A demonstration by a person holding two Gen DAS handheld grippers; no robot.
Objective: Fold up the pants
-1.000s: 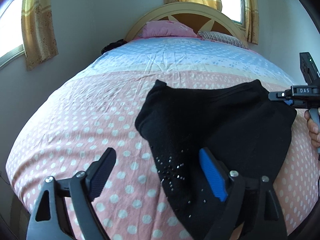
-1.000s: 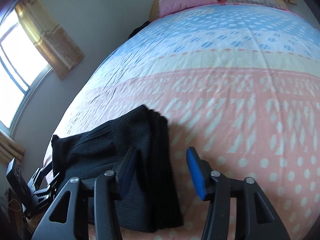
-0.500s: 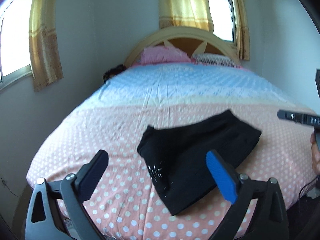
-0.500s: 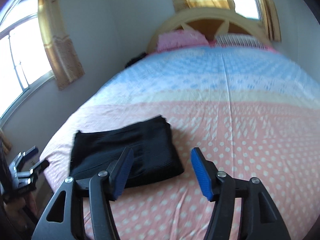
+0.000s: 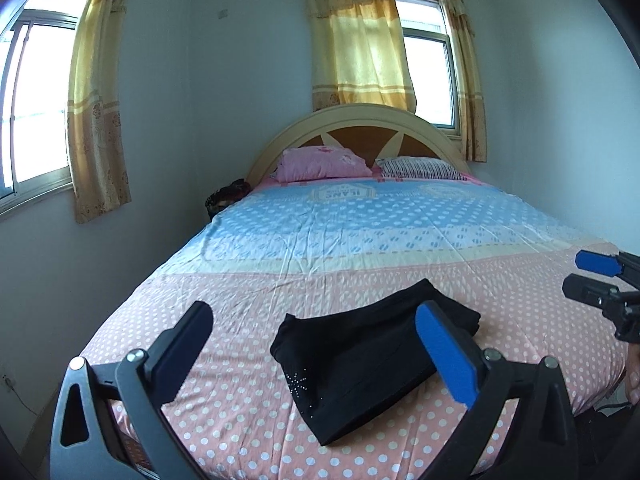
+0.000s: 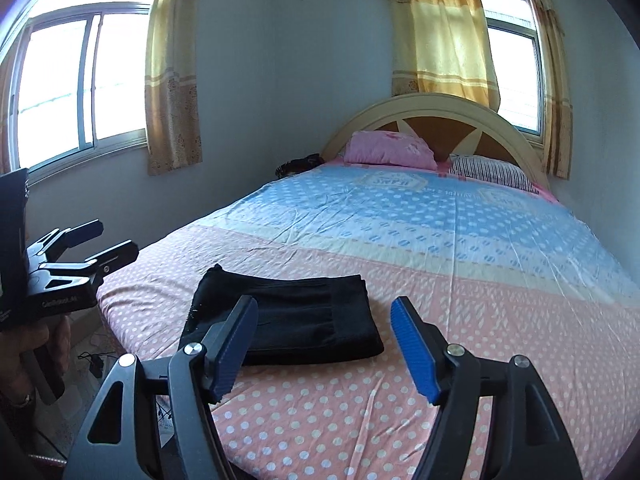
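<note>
Both sets of jaws are spread wide with nothing between them. My left gripper (image 5: pixel 316 344) is up off the bed, and so is my right gripper (image 6: pixel 324 344); neither one touches fabric.

From the left wrist cam, the black pants (image 5: pixel 372 364) sit at roughly 12 o'clock to 1 o'clock past the fingers, folded into a compact rectangle on the pink polka-dot part of the bedsheet (image 5: pixel 240 400), close to the foot edge. There's a little sparkly stud pattern on the corner nearest me. The right gripper pokes in at 3 o'clock in that view, well apart from the pants.

From the right wrist cam the same bundle lies at about 11 o'clock, partly behind the left-hand finger, with stacked layers showing along its near edge. My left gripper shows up at 9 o'clock there, with the hand (image 6: pixel 28 344) wrapped round its handle.

Further out: a pink pillow (image 5: pixel 320 164) and a striped pillow (image 5: pixel 420 168) against the headboard (image 5: pixel 360 124), yellow curtains on both windows.

My read: the folding looks basically done and this is the pull-away step. If anything's left, it's maybe a tidy-up of that slightly skewed corner, which would mean coming back down low and pinching just the top layers.
</note>
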